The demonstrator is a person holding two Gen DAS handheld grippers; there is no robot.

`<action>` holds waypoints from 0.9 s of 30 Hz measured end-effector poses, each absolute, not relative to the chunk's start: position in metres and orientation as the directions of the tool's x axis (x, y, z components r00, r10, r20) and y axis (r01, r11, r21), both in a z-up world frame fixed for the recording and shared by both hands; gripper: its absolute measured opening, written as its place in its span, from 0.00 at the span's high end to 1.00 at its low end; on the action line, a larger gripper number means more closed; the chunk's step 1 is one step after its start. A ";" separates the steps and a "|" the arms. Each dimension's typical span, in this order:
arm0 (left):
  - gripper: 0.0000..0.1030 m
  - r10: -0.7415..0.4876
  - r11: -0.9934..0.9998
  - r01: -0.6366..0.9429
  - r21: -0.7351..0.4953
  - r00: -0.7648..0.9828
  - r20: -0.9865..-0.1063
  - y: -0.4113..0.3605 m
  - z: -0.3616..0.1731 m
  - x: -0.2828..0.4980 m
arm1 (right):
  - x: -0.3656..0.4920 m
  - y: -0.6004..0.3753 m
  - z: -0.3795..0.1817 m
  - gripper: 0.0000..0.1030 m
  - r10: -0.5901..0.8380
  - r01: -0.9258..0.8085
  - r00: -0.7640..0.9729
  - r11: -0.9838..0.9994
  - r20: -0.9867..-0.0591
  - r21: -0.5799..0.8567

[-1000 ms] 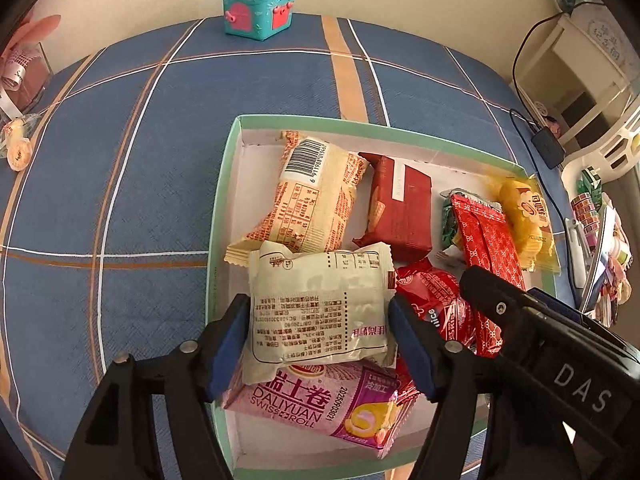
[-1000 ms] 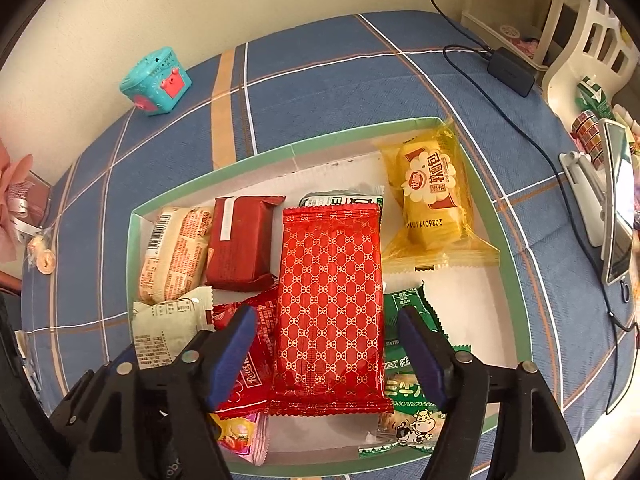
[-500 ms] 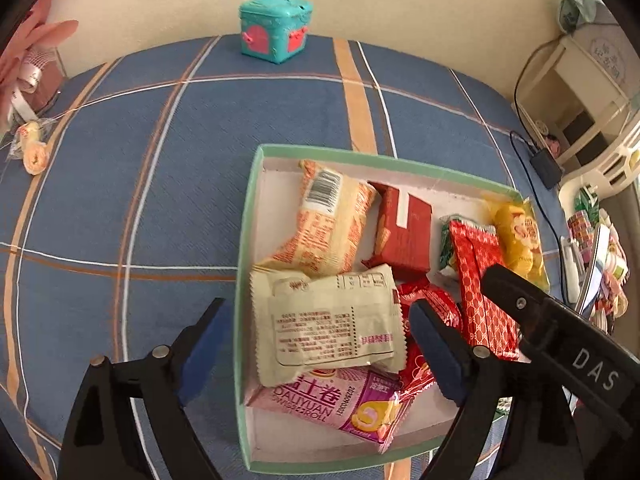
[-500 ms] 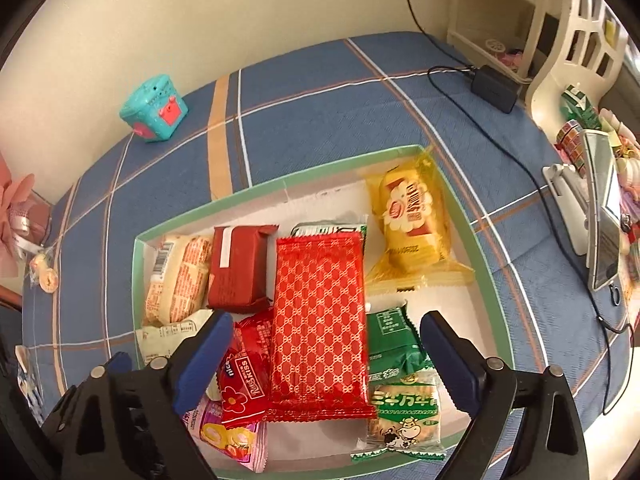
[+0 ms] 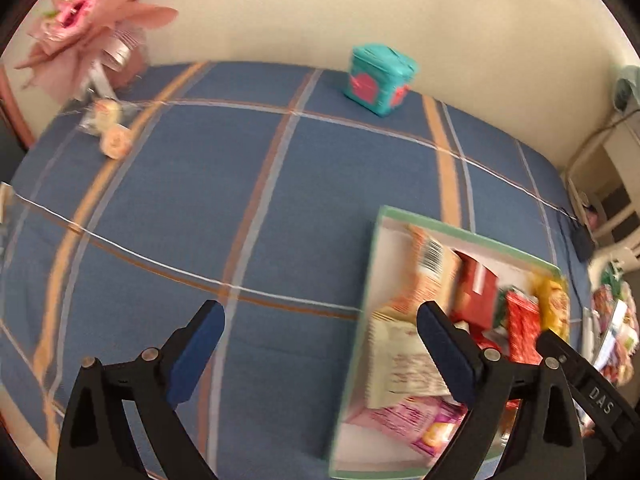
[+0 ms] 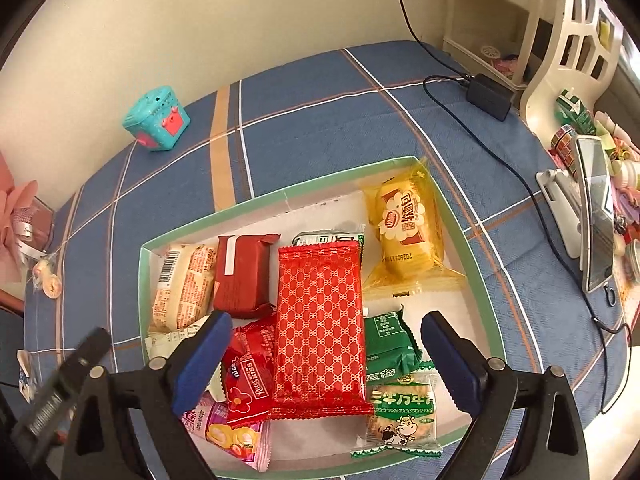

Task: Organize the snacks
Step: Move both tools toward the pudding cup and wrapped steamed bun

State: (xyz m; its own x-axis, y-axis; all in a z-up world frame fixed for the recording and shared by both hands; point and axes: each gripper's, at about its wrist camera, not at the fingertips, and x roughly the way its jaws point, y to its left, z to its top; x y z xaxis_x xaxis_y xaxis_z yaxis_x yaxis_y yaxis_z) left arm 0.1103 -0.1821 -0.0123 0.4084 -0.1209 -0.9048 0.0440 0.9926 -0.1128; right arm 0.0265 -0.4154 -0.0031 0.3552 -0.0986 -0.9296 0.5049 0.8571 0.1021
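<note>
The blue plaid cloth [image 6: 320, 128] covers the whole surface, and on it sits the green-rimmed box [image 6: 256, 204], the landmark for everything else. All the snacks visible lie inside this box; none shows on the bare cloth around it.

Largest in the box is the red patterned packet [image 6: 320, 320], at its middle, long axis running from the near rim to the far rim. Right of it and toward the far rim lies the yellow cake packet [image 6: 406, 232]; right of it toward the near rim, the green biscuit packet [image 6: 390, 344] overlaps a cow-print cracker packet [image 6: 400, 408]. Left of it sit the dark red packet [image 6: 242, 272] and the orange-and-cream bun packet [image 6: 182, 284], with a small red candy bag [image 6: 246, 372] and a pink roll packet [image 6: 228, 432] by the near-left corner.

The right gripper [image 6: 324, 356] hangs over the near half of the box, fingers wide apart and holding nothing, straddling the red patterned packet across its short width. That makes it the nearer tool for any regrasp there.

The left gripper [image 5: 320, 344] is also spread and empty, aimed mostly at bare cloth left of the box, whose left rim [image 5: 360, 320] falls between its fingers. This view is blurred; a pale printed packet [image 5: 400, 364] lies just inside that rim.
</note>
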 end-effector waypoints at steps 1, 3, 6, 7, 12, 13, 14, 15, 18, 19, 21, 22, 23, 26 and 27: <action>0.06 -0.100 0.995 0.036 -0.093 0.422 -0.901 -0.178 -0.009 0.111 | 0.027 -0.413 -0.003 0.06 -0.102 0.502 0.355 0.859 -0.929 0.098; 0.06 -0.078 0.997 0.026 -0.074 0.437 -0.896 -0.172 -0.006 0.112 | 0.027 -0.407 -0.001 0.06 -0.109 0.492 0.357 0.866 -0.928 0.088; 0.06 -0.044 0.999 0.013 -0.043 0.455 -0.889 -0.164 -0.001 0.114 | 0.029 -0.398 0.002 0.06 -0.111 0.471 0.364 0.879 -0.925 0.080; 0.06 -0.034 0.999 0.008 -0.034 0.460 -0.887 -0.162 0.001 0.114 | 0.029 -0.395 0.003 0.06 -0.110 0.463 0.367 0.883 -0.924 0.079; 0.06 -0.015 1.000 -0.002 -0.018 0.475 -0.880 -0.154 0.006 0.113 | 0.031 -0.379 0.008 0.02 -0.106 0.423 0.384 0.903 -0.917 0.072; 0.06 -0.013 1.000 -0.003 -0.016 0.476 -0.879 -0.153 0.007 0.114 | 0.031 -0.377 0.009 0.02 -0.106 0.419 0.387 0.905 -0.916 0.072; 0.06 -0.012 1.000 -0.003 -0.015 0.478 -0.879 -0.151 0.008 0.112 | 0.031 -0.374 0.010 0.01 -0.106 0.412 0.392 0.908 -0.914 0.071; 0.06 -0.011 1.000 -0.003 -0.015 0.478 -0.878 -0.151 0.008 0.112 | 0.031 -0.372 0.011 0.01 -0.107 0.407 0.396 0.911 -0.912 0.070; 0.06 -0.010 1.000 -0.004 -0.014 0.478 -0.878 -0.150 0.008 0.111 | 0.032 -0.366 0.014 0.00 -0.107 0.391 0.406 0.918 -0.908 0.067; 0.06 -0.009 1.000 -0.005 -0.012 0.477 -0.879 -0.149 0.008 0.111 | 0.032 -0.365 0.015 0.00 -0.106 0.386 0.411 0.920 -0.906 0.067; 0.06 -0.007 1.000 -0.005 -0.011 0.477 -0.879 -0.148 0.008 0.111 | 0.032 -0.362 0.015 0.00 -0.105 0.378 0.417 0.923 -0.903 0.067; 0.06 -0.006 1.000 -0.005 -0.010 0.476 -0.879 -0.148 0.008 0.111 | 0.032 -0.361 0.015 0.00 -0.105 0.374 0.419 0.925 -0.902 0.066; 0.06 -0.005 1.000 -0.005 -0.008 0.475 -0.880 -0.148 0.007 0.111 | 0.033 -0.360 0.015 0.00 -0.107 0.374 0.419 0.925 -0.902 0.064; 0.06 -0.002 1.000 -0.001 -0.003 0.470 -0.883 -0.149 0.006 0.112 | 0.033 -0.359 0.013 0.00 -0.113 0.377 0.413 0.925 -0.904 0.057; 0.06 -0.003 1.000 0.001 -0.003 0.469 -0.883 -0.149 0.005 0.112 | 0.033 -0.358 0.013 0.00 -0.116 0.378 0.412 0.924 -0.904 0.054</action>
